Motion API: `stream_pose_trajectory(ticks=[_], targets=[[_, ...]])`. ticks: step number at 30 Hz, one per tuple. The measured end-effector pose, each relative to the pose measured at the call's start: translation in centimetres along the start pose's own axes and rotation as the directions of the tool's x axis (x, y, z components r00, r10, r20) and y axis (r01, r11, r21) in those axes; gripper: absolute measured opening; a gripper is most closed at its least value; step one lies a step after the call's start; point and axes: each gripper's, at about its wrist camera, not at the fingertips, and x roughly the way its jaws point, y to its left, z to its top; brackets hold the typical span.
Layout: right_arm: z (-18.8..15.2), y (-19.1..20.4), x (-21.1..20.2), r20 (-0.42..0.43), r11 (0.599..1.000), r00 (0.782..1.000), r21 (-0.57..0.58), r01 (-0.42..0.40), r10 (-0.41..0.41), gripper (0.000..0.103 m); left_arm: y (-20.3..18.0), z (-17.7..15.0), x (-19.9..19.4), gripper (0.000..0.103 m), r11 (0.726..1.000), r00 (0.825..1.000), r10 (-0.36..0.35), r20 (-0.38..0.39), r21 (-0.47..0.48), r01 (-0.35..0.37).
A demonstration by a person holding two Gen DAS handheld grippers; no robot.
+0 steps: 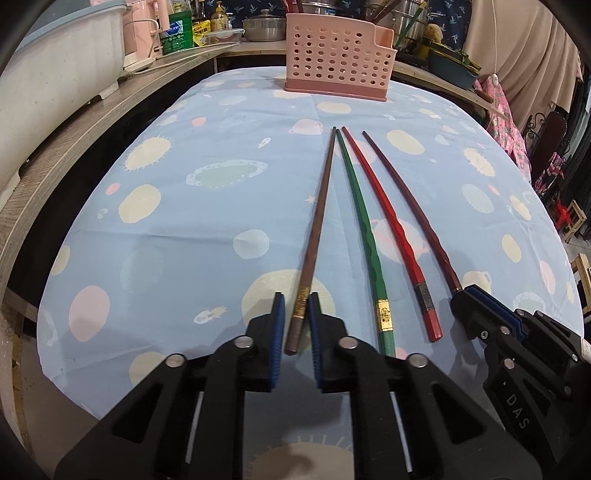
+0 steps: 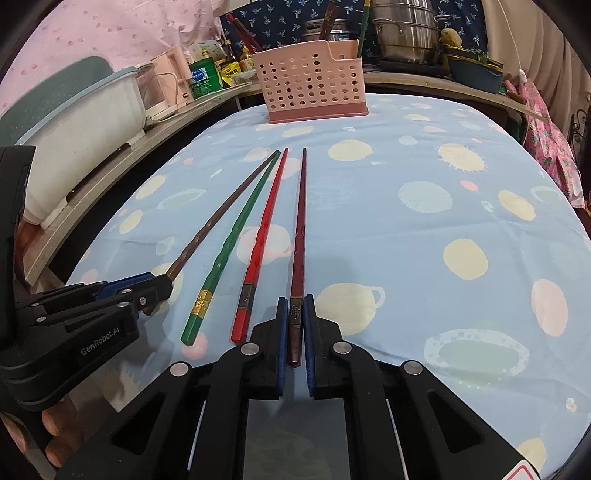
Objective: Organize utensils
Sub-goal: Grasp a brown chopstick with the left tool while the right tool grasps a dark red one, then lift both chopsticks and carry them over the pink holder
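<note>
Several chopsticks lie side by side on the blue patterned tablecloth (image 1: 166,229), tips toward a pink perforated utensil holder (image 1: 338,62) at the far edge. My left gripper (image 1: 296,306) has its jaws closed around the thick end of the brown chopstick (image 1: 317,218). My right gripper (image 2: 296,308) has its jaws closed around the thick end of the dark maroon chopstick (image 2: 300,225). The green chopstick (image 1: 360,218) and the red chopstick (image 1: 384,210) lie between them. The holder (image 2: 312,86) holds some chopsticks upright. The right gripper (image 1: 465,295) shows in the left wrist view; the left gripper (image 2: 159,284) shows in the right wrist view.
A wooden counter (image 1: 74,122) runs along the left with a white tub (image 1: 55,62), bottles and a cable. Steel pots (image 2: 406,29) and a blue basin (image 2: 476,72) stand behind the holder. The table's right edge drops to pink cloth (image 2: 546,140).
</note>
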Motion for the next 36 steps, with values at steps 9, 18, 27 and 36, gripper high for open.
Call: stream_pose_trajectory(ticks=[9,18,27,36], targets=[[0.7,-1.0,-1.0,0.022,0.999,1.000,0.033,0.008,-0.009,0.007,0.4,0.5,-0.7,0.008,1.000,1.000,-0.024,-0.008,-0.009,0.024],[2.3,-2.0,-3.1,0.078,0.998,0.997,0.061,0.008,-0.012,0.007,1.0,1.9,-3.2,0.007,0.999,0.999,-0.040,0.037,-0.032,0.041],[5.9,-3.2,-6.0,0.177,0.995,0.984,0.096,-0.012,-0.005,0.007,1.9,5.4,-6.8,0.007,0.996,0.991,-0.060,0.120,-0.059,0.067],[11.5,-4.3,-8.8,0.311,0.993,0.950,0.114,-0.032,-0.005,0.007,2.4,10.7,-10.6,0.007,0.993,0.968,-0.073,0.239,-0.077,0.094]])
